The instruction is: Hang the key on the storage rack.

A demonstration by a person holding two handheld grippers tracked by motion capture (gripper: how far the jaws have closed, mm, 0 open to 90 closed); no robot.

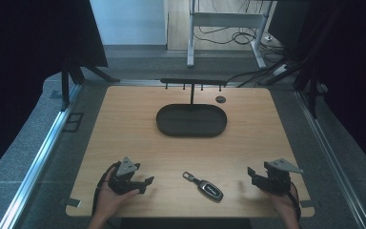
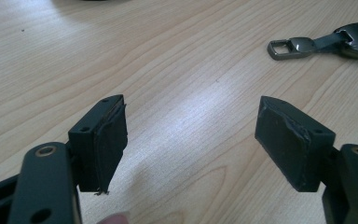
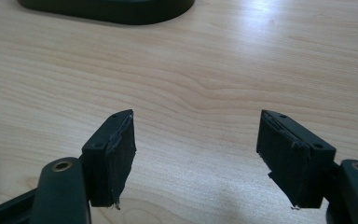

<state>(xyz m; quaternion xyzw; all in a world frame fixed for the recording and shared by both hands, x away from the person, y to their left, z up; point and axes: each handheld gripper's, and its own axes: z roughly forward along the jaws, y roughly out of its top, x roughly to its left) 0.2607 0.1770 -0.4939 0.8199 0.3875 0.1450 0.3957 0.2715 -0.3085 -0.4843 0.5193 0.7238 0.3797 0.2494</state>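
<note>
A black car key fob (image 1: 210, 189) with a metal loop (image 1: 188, 176) lies on the wooden table (image 1: 124, 129) near the front edge, between the two grippers. My left gripper (image 1: 145, 182) sits to its left, held low over the table, jaws open and empty. In the left gripper view (image 2: 191, 140) the fob's metal loop (image 2: 289, 47) shows at the upper right, well ahead of the jaws. My right gripper (image 1: 251, 172) rests to the right of the fob, also open with nothing between its pads (image 3: 196, 154).
A black oval tray (image 1: 191, 119) with an upright post and a hook bar (image 1: 193, 82) stands at the table's back middle; its rim (image 3: 107, 11) shows in the right gripper view. A small round grommet (image 1: 220, 99) sits behind it. Bare wood lies between tray and grippers.
</note>
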